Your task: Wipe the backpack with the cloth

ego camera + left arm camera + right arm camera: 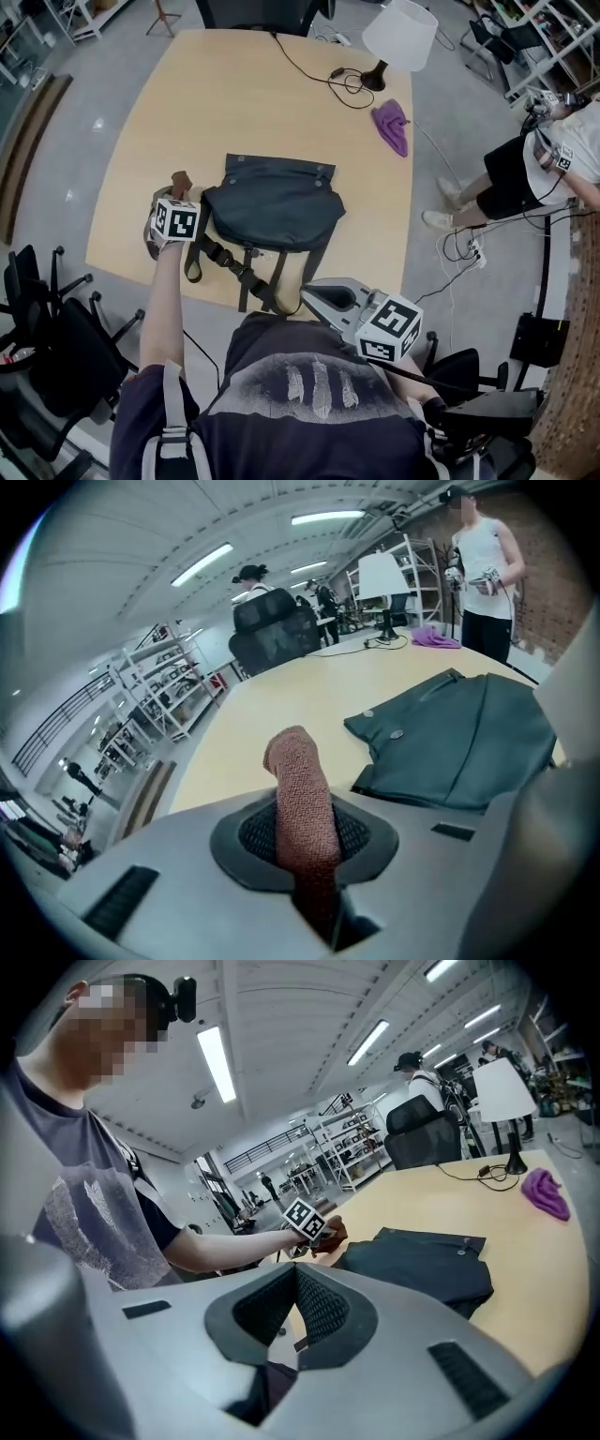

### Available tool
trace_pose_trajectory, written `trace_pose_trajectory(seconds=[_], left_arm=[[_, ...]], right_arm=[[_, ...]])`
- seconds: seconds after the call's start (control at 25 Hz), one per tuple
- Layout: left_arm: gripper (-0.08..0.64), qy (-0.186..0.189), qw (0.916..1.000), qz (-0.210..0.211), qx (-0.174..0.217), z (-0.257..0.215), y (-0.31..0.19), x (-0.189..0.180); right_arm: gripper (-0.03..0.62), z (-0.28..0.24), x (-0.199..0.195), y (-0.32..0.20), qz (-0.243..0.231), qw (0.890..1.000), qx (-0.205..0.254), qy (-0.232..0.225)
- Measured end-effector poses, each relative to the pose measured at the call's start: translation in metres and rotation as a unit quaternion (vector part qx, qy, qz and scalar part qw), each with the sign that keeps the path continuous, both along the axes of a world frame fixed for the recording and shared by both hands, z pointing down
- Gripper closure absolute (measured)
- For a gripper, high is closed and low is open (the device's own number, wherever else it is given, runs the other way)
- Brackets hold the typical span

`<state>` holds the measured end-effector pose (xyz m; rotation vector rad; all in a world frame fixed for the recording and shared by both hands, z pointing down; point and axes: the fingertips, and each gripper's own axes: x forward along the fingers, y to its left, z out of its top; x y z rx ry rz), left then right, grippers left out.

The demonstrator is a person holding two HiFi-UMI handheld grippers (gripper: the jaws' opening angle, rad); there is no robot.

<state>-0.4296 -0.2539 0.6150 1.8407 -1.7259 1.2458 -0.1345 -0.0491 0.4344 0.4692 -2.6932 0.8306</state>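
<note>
Two risks: the rust-brown knitted cloth (298, 771), pinched in the left gripper (305, 846) just beside the flat dark-grey fabric backpack (272, 202), may slip under pressure or drag the unheld backpack. The right gripper (298, 1302), seemingly pressed together and empty, hovers apart.

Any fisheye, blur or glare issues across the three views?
Head view: sharp, evenly lit, table edges slightly bowed. Left gripper view: heavy fisheye, dark vignetted corners, cloth texture crisp. Right gripper view: same fisheye, ceiling strip light blown out, backpack clear.
</note>
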Motion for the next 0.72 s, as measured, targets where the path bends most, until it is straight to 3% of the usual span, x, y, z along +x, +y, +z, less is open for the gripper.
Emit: trace_pose_trajectory(seconds=[0.16,0.4,0.52,0.72], left_arm=[[0.503,0.007,0.9975,0.062,-0.035,0.029,-0.018,0.043],[0.503,0.068,0.9871,0.120,-0.082,0.034,-0.021,0.092],[0.503,0.057,0.9854,0.123,-0.103,0.036,-0.022,0.100],[0.503,0.087,0.9810,0.126,-0.119,0.024,-0.030,0.134]], right_arm=[[0.591,0.001,-0.001,-0.007,0.027,1.000,0.005,0.015],[0.591,0.001,0.023,-0.019,0.066,0.998,0.001,0.007],[0.591,-0.002,0.033,-0.025,0.066,0.998,0.001,-0.004],[0.591,-0.002,0.048,-0.028,0.043,0.999,-0.005,-0.012]])
